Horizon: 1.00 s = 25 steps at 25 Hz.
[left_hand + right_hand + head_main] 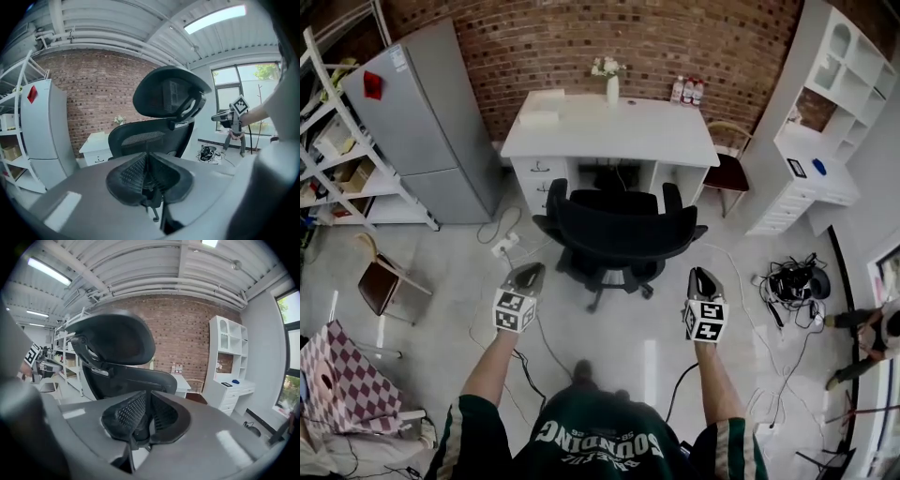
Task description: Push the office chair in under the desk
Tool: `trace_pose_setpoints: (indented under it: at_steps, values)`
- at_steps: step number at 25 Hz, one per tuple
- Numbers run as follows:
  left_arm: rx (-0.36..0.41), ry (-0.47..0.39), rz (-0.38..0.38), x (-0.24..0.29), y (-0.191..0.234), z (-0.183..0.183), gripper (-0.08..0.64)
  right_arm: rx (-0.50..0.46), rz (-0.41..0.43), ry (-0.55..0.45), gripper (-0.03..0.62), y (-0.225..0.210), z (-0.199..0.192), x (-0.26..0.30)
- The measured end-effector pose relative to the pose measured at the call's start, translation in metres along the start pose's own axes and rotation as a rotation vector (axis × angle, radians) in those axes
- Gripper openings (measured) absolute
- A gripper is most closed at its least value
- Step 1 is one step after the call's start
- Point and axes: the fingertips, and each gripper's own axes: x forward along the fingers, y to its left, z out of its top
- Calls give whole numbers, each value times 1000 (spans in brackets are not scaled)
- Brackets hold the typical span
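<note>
A black office chair (619, 228) stands in front of the white desk (614, 127), its back toward me and its seat just outside the desk's knee space. In the left gripper view its headrest and mesh back (161, 110) fill the centre; the right gripper view has the same chair (119, 357) close ahead. My left gripper (529, 274) hovers short of the chair's left rear, jaws shut with nothing between them. On the other side my right gripper (703, 279) sits level with it, also shut and empty. Neither touches the chair.
A grey fridge (427, 122) and white shelving (337, 150) stand at the left, a wooden chair (382, 277) nearer. White cabinets (825, 131) and a small chair (727, 169) are on the right. Cables (795, 281) and a floor socket (504, 246) lie about. A vase (611, 82) sits on the desk.
</note>
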Motion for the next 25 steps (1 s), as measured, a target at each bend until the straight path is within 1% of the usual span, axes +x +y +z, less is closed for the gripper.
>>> trace_pose_setpoints:
  at_steps: [1,3,7,11,13,18,25]
  values:
    - [1,2,11,-7,-11,1,11,5,10,-11,27,3,2,-9]
    - [-6,11,34,-19,-31,3,11,5,34,-33,2,9,5,-26]
    - [-36,-4,67,-43,-66,7,11,0,72,-64,0,16,4,-60]
    - [-54,-45,108,-66,-94,13,11,32,79,-82,0,16,3,-91]
    - [-65,-49,119,-74,-105,12,11,42,87,-88,0,18,1,-106]
    - [-69,-59,122,-85,-121,18,11,33,106,-103,0,17,3,-128]
    - [-63,-73,142,-100,-128,22,11,21,114,-122,0,14,4,-143]
